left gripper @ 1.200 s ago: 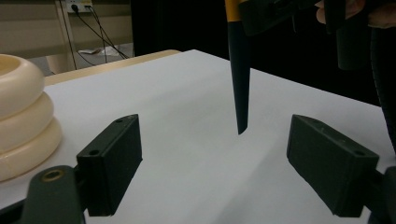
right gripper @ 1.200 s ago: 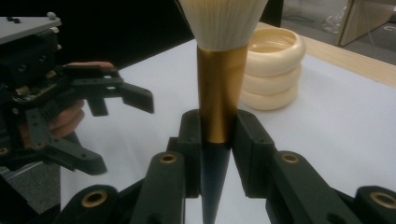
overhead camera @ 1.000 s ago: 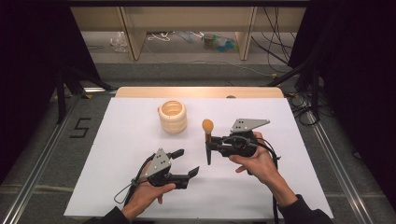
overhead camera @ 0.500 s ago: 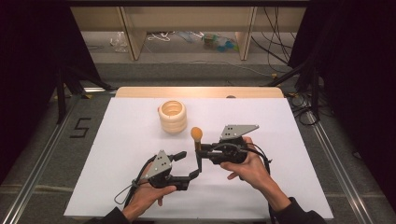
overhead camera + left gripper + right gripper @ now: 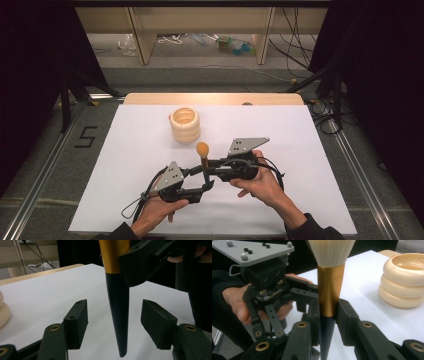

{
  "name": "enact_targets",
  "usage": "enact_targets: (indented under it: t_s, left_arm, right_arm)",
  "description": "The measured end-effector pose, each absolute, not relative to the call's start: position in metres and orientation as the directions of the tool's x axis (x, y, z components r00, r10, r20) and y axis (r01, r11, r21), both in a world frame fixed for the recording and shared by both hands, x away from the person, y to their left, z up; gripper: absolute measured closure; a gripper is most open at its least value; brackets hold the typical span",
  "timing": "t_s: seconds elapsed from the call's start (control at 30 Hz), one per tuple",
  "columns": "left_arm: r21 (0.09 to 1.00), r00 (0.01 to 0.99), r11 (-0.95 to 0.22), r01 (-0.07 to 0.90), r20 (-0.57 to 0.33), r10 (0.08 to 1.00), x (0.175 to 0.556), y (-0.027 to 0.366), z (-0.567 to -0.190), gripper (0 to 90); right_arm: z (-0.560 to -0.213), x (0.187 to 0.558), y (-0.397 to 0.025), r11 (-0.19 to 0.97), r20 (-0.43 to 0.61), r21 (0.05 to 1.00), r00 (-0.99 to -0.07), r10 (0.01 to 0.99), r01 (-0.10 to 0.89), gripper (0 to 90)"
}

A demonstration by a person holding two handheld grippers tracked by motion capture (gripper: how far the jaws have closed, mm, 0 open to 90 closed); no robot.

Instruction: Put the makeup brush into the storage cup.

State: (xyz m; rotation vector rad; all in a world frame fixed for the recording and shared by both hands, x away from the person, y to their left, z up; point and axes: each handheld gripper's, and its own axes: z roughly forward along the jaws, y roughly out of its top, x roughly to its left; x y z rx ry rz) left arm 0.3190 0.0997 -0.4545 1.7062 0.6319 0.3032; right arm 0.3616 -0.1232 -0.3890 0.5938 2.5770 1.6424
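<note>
A makeup brush (image 5: 202, 150) with a pale bristle head, gold ferrule and black tapered handle stands upright. My right gripper (image 5: 206, 170) is shut on it at the ferrule (image 5: 329, 292). My left gripper (image 5: 201, 180) is open just left of it. In the left gripper view the black handle (image 5: 117, 315) hangs tip down between the two spread jaws, touching neither. The right gripper view shows my own fingers (image 5: 347, 312) pressed on both sides of the brush, with the left gripper (image 5: 287, 297) and its hand behind it.
A cream holder of stacked rings (image 5: 184, 125) stands on the white table sheet (image 5: 300, 135), behind and left of the brush. It also appears as the ringed holder (image 5: 404, 280) at right. A cable (image 5: 137, 202) trails from the left gripper.
My right gripper has carried the brush left and nearer the person, bringing its handle down between the left gripper's open jaws. The left gripper has barely moved.
</note>
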Motion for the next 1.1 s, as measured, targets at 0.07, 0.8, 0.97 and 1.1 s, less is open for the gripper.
enact_targets:
  t_s: [0.07, 0.8, 0.97, 1.1]
  left_arm:
    - [0.962, 0.818, -0.119, 0.245, -0.139, 0.559, 0.3189, 0.0999, -0.4544, 40.3]
    - [0.957, 0.831, -0.097, 0.275, -0.185, 0.525, 0.3182, 0.1013, -0.4525, 61.9]
    - [0.956, 0.839, -0.098, 0.276, -0.190, 0.510, 0.3195, 0.1027, -0.4525, 72.3]
    - [0.949, 0.824, -0.077, 0.306, -0.223, 0.521, 0.3189, 0.1044, -0.4525, 74.1]
  right_arm:
    - [-0.3889, 0.3615, -0.1229, 0.373, 0.180, 0.878, -0.929, 0.324, 0.301, 74.3]
    - [-0.3908, 0.3596, -0.1187, 0.383, 0.171, 0.877, -0.934, 0.313, 0.289, 74.2]
    - [-0.3910, 0.3589, -0.1179, 0.386, 0.176, 0.877, -0.938, 0.299, 0.287, 74.2]
    - [-0.3902, 0.3585, -0.1182, 0.384, 0.168, 0.880, -0.939, 0.301, 0.280, 74.3]
